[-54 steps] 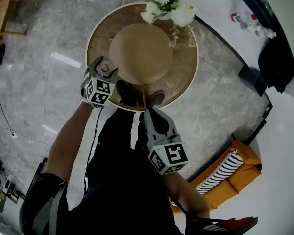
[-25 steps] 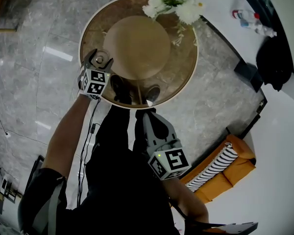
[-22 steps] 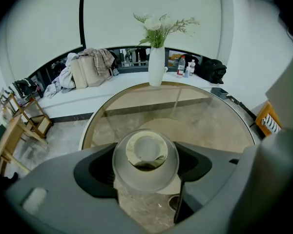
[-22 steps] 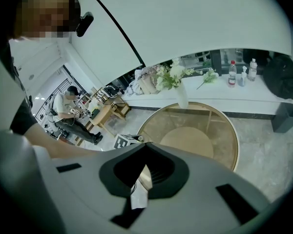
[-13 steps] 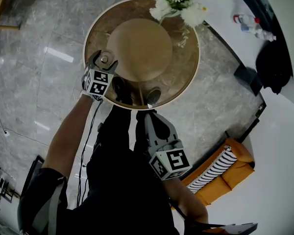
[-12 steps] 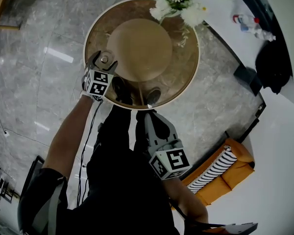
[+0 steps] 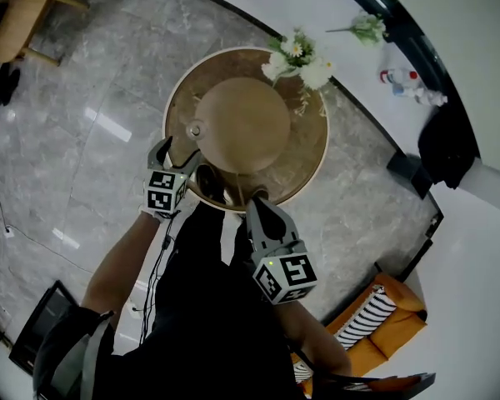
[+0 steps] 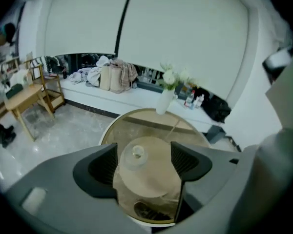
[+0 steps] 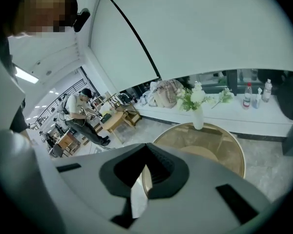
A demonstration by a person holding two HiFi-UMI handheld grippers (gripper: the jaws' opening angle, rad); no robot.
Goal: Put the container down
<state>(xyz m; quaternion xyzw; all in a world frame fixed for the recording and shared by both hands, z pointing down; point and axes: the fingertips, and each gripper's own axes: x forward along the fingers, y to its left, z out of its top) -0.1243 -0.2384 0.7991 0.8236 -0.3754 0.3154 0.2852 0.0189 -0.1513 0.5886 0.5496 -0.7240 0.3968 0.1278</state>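
The container, a small clear jar with a round lid, stands upright near the left edge of the round glass table. My left gripper is open just short of it, not touching. In the left gripper view the container shows between and beyond the spread jaws, standing on the table. My right gripper hangs at the table's near rim, shut with nothing in it. The right gripper view shows that same gripper with its jaws together.
A white vase of flowers stands at the table's far edge. An orange sofa lies at the lower right, a wooden table at the upper left. Bottles and a black bag sit by the wall. A person stands far off.
The left gripper, shut on the container before, has let go and drawn back. The container now stands alone on the table. The head camera has risen. The right gripper barely moved.
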